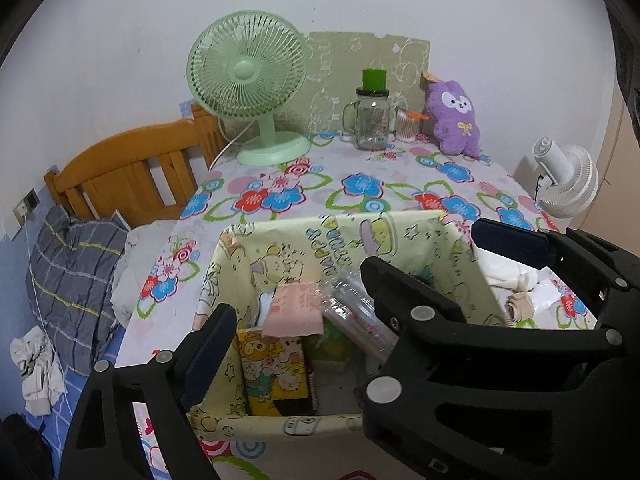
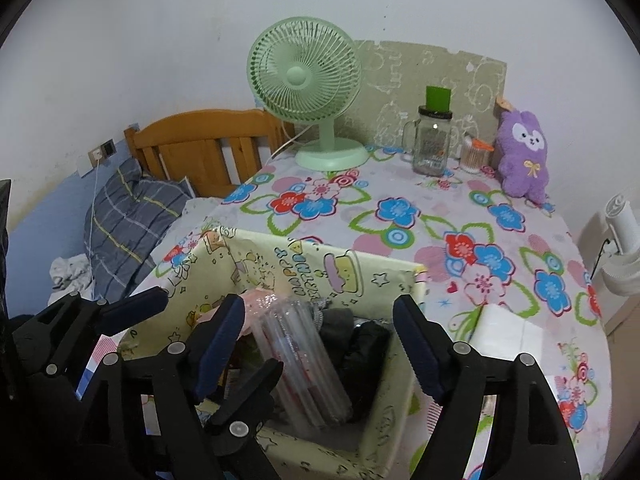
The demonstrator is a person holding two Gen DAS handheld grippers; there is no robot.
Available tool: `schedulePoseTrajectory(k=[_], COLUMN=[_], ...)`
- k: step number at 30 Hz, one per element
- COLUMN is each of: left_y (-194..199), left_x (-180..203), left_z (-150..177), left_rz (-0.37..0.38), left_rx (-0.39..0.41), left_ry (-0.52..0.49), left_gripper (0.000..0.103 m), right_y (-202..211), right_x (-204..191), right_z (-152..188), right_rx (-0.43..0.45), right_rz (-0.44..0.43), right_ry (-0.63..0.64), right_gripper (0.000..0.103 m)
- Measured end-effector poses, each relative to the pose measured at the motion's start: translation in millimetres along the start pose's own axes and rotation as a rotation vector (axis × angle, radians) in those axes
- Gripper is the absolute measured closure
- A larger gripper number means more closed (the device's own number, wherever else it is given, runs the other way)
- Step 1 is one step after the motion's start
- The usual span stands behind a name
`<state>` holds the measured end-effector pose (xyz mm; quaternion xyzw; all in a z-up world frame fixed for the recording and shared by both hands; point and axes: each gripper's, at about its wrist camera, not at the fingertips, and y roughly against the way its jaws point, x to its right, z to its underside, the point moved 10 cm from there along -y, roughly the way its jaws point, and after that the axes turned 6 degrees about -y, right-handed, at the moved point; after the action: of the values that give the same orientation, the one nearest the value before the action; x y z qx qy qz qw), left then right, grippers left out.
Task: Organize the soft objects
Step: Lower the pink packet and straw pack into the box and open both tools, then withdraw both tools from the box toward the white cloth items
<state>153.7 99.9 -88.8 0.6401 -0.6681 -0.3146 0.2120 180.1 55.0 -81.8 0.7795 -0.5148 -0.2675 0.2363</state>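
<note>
A pale yellow cartoon-print box (image 1: 404, 227) (image 2: 304, 262) stands on the floral tablecloth. Inside lie a pink pack (image 1: 294, 312), a clear plastic pack (image 1: 356, 320) (image 2: 300, 360), a yellow cartoon pack (image 1: 276, 376) and dark cloth (image 2: 356, 340). A purple plush bunny (image 1: 454, 118) (image 2: 522, 156) leans against the back wall. My left gripper (image 1: 296, 312) is open over the box's near left side. My right gripper (image 2: 320, 336) is open above the box; it also shows at the right of the left wrist view (image 1: 424, 248). Both are empty.
A green desk fan (image 1: 250, 88) (image 2: 310, 88), a glass mug jar with green lid (image 1: 372, 120) (image 2: 432, 144) and a cotton-swab holder (image 1: 408, 124) stand at the back. White tissue (image 2: 508, 332) lies right of the box. A white fan (image 1: 568, 176), bed headboard (image 1: 132, 168) and pillow (image 1: 76, 280) flank the table.
</note>
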Motion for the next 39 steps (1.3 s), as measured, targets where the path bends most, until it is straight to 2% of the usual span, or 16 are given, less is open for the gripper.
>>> schedulePoseTrajectory(k=[12,15,26,39], left_y=[26,31,49,63], left_x=[21,28,64,108], left_z=[-18,-22,-41,-54], left_rz=[-0.017,-0.012,0.014,0.053], left_rx=[0.064,0.077,0.120,0.144], left_ry=[-0.002,-0.006,-0.016,-0.043], left_gripper=[0.002,0.000,0.000,0.000], right_y=[34,44,81,117], right_x=[28,35,69,109], right_z=[-12,-15,-23,-24], right_rx=[0.054,0.076,0.148,0.207], right_rz=[0.043,0.059,0.101,0.150], right_ry=[-0.024,-0.023,-0.042,-0.071], right_gripper=[0.019,0.015,0.004,0.003])
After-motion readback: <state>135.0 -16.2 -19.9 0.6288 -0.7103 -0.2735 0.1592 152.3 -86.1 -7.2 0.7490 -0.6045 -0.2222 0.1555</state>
